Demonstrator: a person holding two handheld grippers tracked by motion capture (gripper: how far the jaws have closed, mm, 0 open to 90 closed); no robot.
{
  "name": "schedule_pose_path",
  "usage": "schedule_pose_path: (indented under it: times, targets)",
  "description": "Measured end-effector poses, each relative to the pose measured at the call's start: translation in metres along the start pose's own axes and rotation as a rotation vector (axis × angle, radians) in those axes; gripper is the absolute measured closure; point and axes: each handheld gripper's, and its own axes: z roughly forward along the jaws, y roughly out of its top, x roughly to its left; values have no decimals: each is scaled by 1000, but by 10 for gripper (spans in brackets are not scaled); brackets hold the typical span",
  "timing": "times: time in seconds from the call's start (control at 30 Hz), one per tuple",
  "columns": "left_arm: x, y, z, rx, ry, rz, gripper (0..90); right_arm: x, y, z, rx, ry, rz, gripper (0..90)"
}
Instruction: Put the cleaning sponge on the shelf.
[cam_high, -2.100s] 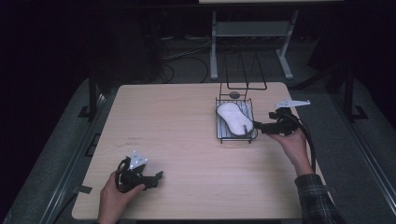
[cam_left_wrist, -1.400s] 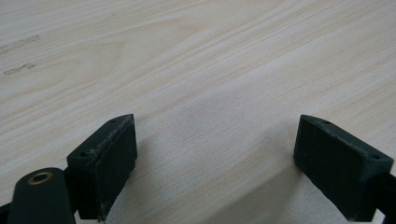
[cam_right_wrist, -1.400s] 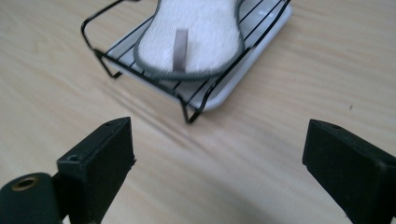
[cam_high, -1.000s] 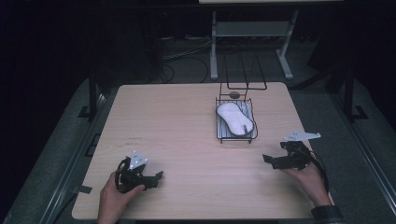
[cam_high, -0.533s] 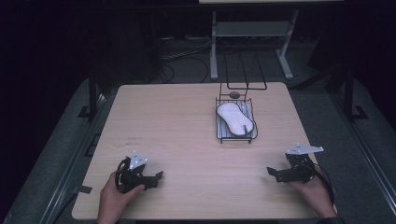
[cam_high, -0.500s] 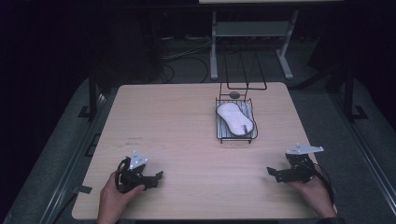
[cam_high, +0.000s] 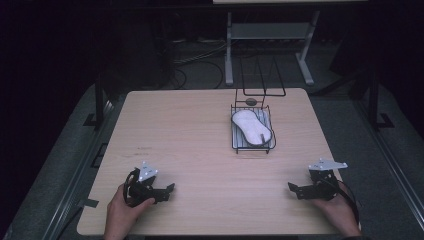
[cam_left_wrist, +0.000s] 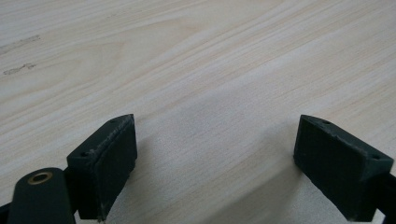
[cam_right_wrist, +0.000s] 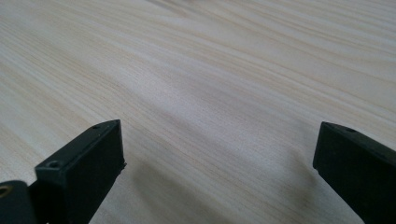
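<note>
Wire basket (cam_high: 252, 145) with the white mouse (cam_high: 252, 127) sits well apart from the right gripper (cam_high: 296, 189) and left gripper (cam_high: 167, 189), both spread empty; a hurried reach could snag its rim.

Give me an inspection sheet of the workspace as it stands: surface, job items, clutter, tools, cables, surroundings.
Surface: light wooden table, bare wood apart from faint marks left of centre.
Job's things: white computer mouse lying inside a black wire basket at the table's far right; a small dark round object at the basket's far end.
Clutter: nothing seen.
Tools: left tool at the near left edge, jaws apart, empty; right tool at the near right edge, jaws apart, empty. Both far from the basket.
Cables: a black cable loops from the right tool; more cables on the floor beyond the table.
Surroundings: dark room, a grey metal stand behind the table.
</note>
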Motion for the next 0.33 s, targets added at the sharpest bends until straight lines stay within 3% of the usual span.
schedule_pose_path:
  times: [0.33]
  targets:
    - [0,0,0,0,0,0,126,0,-2,3,7,-18,-12,16]
